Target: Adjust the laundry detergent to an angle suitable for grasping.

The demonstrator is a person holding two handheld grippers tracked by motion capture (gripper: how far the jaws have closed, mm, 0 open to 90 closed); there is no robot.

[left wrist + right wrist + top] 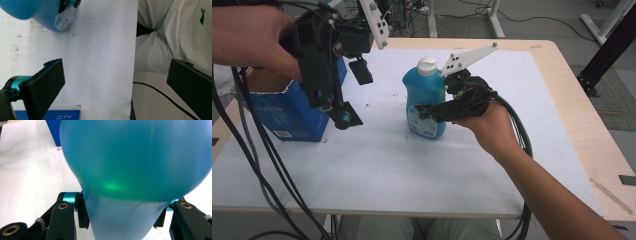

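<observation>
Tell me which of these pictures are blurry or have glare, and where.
Right gripper view: the blue bottle sits so close it is soft and out of focus, with a green glint low on it. Left gripper view: the bottle at the top is blurred; the black fingers look sharper. High view: even light, faint shadows on the white table, slightly soft overall.

Blue box [47, 115]: upside-down print, seemingly "5.0". Bottle label [419, 120]: illegible.
</observation>
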